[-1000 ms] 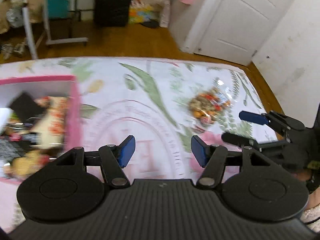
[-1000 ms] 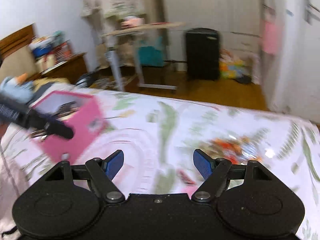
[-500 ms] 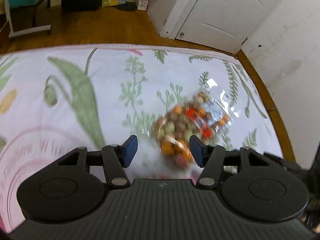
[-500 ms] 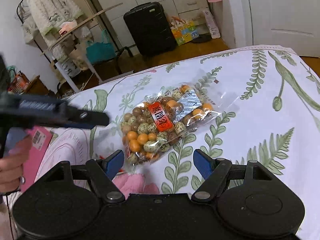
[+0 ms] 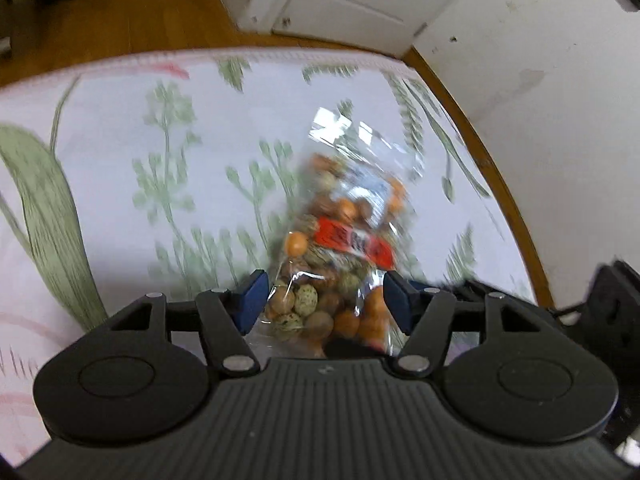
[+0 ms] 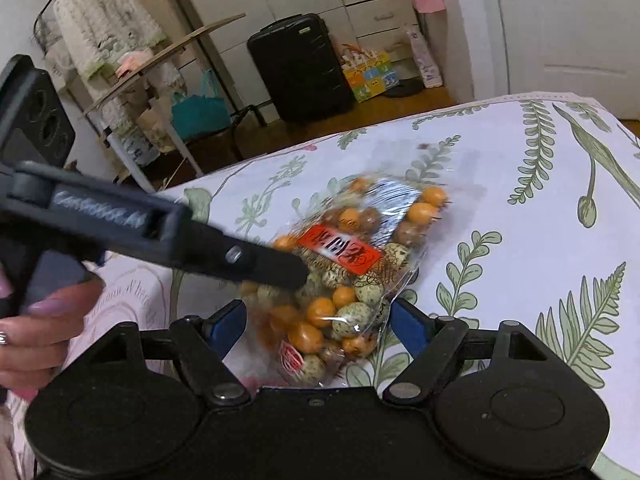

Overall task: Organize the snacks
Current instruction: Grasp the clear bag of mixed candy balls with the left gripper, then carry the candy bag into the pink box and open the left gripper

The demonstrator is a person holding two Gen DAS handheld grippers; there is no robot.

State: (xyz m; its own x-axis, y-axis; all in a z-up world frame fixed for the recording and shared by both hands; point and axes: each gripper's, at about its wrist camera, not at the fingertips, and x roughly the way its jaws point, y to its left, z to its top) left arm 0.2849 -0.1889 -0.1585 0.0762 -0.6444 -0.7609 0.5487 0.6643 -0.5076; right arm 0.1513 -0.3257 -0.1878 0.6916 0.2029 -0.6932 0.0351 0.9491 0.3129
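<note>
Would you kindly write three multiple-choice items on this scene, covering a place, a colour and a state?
1. Where does the snack bag lie?
A on the wooden floor
B on the leaf-print cloth
C inside a drawer

2. What colour is the bag's label?
A red-orange
B blue
C green

3. How do the right gripper pads stand?
A shut on nothing
B apart, either side of the bag's near end
C clamped on a bottle

Answers: B, fern pattern shows all round the bag; A, a red-orange strip crosses it; B, blue pads flank the bag.
</note>
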